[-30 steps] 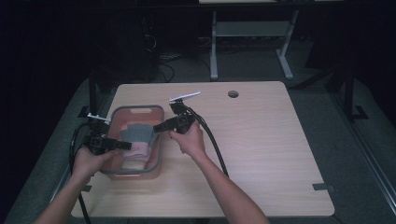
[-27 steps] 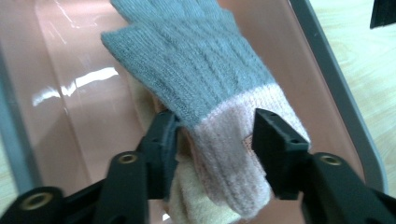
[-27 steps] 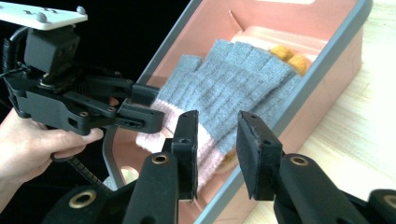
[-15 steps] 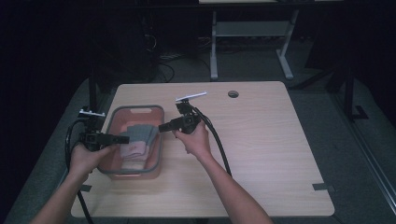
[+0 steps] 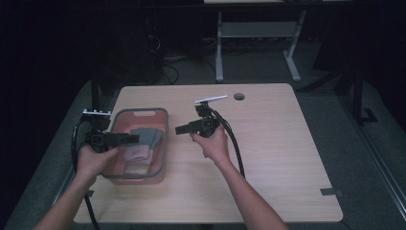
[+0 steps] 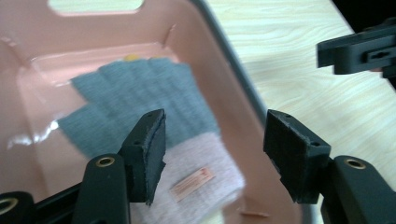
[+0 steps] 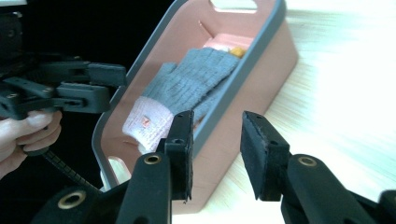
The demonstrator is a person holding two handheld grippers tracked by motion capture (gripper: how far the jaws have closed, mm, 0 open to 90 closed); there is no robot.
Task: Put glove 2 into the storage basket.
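Glove [image 5: 143, 143] lies flat inside pink bin [image 5: 160, 143] near desk's left edge. Left gripper [image 5: 131, 139] and right gripper [image 5: 178, 129] gape empty, jaws just opening. Step judged: release finished; next, withdraw both hands.

A light wood-grain table [image 5: 268, 158] with rounded corners carries the scene. A pink bin [image 5: 158, 165] with a grey rim stands on it near the left edge, its long side running front to back; a handle slot pierces its far wall. A round dark hole [image 5: 239, 96] sits in the tabletop near the far edge, well apart from the bin. A small dark tab [image 5: 331, 192] lies by the near right corner.
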